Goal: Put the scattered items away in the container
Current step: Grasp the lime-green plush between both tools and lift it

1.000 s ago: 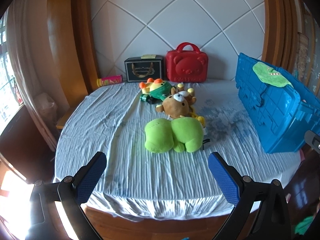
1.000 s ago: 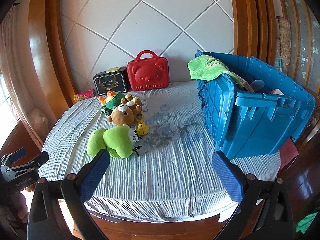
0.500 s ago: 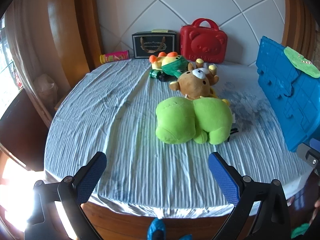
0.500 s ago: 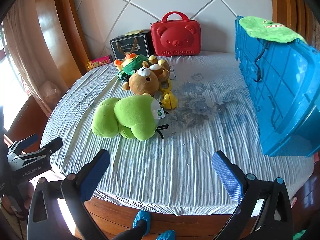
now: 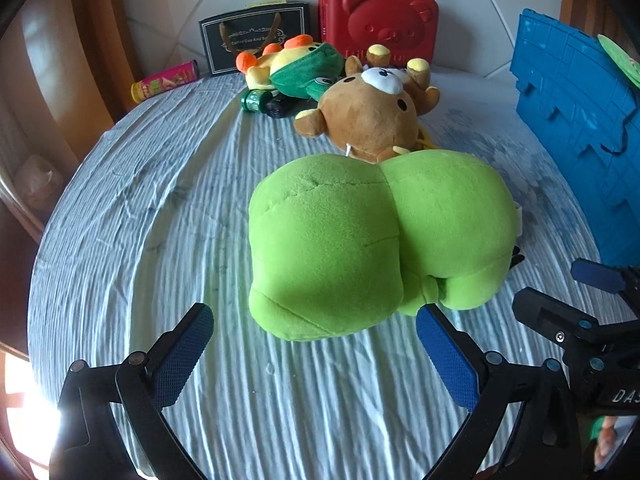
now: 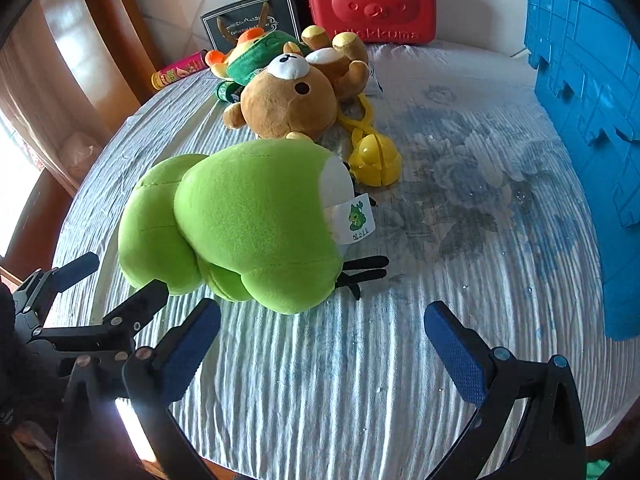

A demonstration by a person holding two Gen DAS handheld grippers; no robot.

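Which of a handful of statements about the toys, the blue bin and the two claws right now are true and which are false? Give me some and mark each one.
1. Both claws are open and hold nothing. True: the left claw and right claw grip nothing.
2. The green plush is already in the blue container. False: it lies on the striped cloth.
3. The brown bear plush lies behind the green plush. True.
4. The red bear case sits on top of the blue container. False: it stands against the back wall.
5. A yellow toy lies beside the bear. True.
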